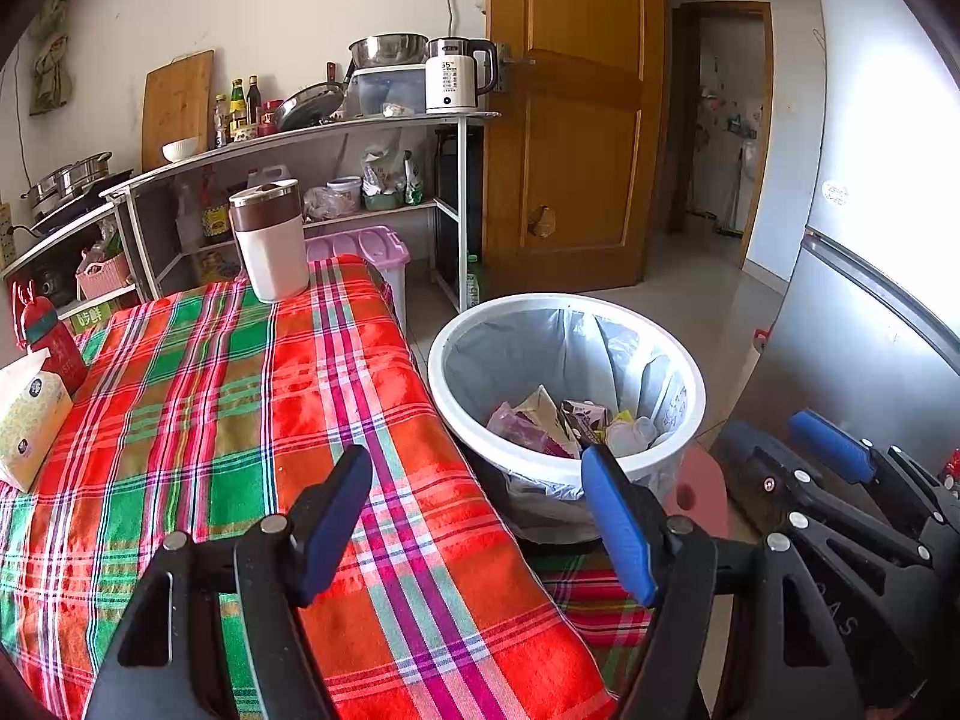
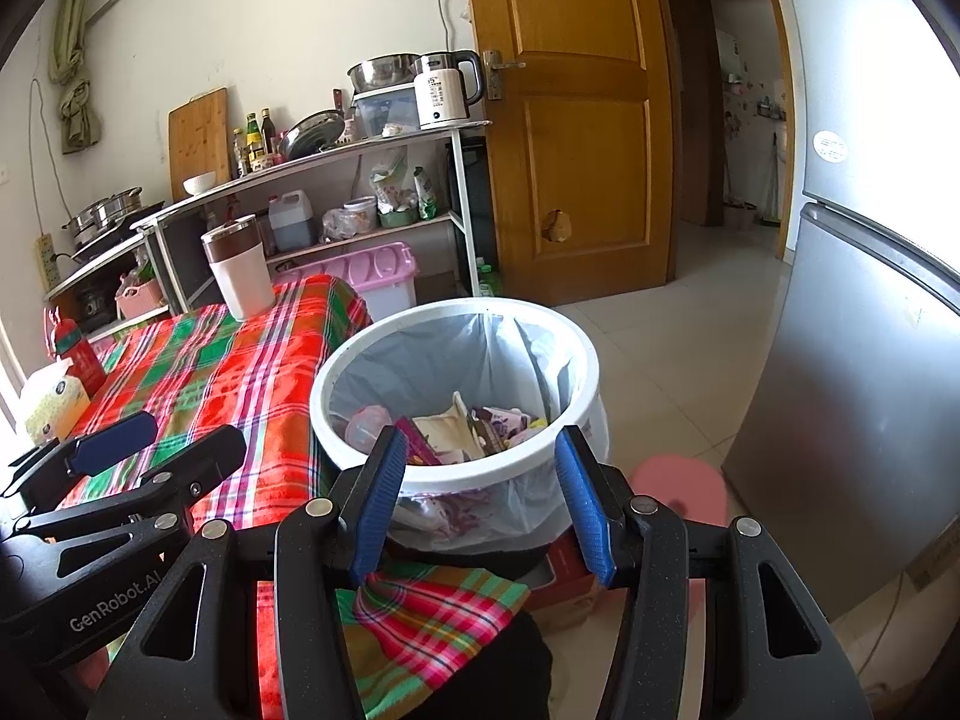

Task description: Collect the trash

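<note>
The white trash bin stands upright on the floor just beside the table's right edge, its round mouth facing up. A pale plastic liner is folded over its rim. At the bottom lies a loose heap of trash: crumpled wrappers, a cream paper packet, pinkish film and a purple-printed pouch, tilted every way with no common axis.

The right gripper hovers at the bin's near rim, its blue pads set moderately apart with nothing between them. The left gripper hangs over the table's right edge, jaws wider, also empty.

The table carries a red and green plaid cloth. At its far end stands an upright white tumbler with a brown band and lid on. A tissue box and a red bottle sit at the left edge. A pink stool is near the bin, a grey fridge to the right.
</note>
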A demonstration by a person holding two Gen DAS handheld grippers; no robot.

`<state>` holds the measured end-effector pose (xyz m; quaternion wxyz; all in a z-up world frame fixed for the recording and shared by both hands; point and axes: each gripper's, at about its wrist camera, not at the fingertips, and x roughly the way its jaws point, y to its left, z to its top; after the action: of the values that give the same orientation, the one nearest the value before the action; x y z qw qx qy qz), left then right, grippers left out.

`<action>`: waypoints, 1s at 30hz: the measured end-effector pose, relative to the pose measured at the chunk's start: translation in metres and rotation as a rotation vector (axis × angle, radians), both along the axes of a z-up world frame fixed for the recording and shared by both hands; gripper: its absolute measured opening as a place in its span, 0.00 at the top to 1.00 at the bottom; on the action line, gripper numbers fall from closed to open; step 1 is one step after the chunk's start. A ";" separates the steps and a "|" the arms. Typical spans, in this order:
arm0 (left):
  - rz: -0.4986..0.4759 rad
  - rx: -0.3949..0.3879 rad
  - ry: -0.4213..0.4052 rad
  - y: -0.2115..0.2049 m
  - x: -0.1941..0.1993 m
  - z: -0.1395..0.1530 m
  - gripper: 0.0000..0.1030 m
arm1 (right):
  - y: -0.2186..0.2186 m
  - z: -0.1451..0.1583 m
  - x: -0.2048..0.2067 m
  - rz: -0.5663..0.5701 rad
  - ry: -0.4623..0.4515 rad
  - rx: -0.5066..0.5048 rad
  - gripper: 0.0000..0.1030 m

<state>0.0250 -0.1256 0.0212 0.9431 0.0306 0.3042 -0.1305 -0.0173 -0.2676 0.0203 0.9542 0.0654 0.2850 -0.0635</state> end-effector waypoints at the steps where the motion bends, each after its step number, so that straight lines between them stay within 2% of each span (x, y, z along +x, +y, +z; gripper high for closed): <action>1: 0.000 0.000 -0.001 0.000 0.000 0.000 0.28 | 0.000 0.000 0.000 0.000 -0.001 0.001 0.49; 30: 0.002 0.002 0.000 0.000 -0.001 0.001 0.28 | -0.003 0.001 0.001 0.001 0.005 0.012 0.49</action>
<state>0.0237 -0.1255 0.0218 0.9432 0.0312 0.3044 -0.1291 -0.0167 -0.2701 0.0217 0.9531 0.0709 0.2879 -0.0613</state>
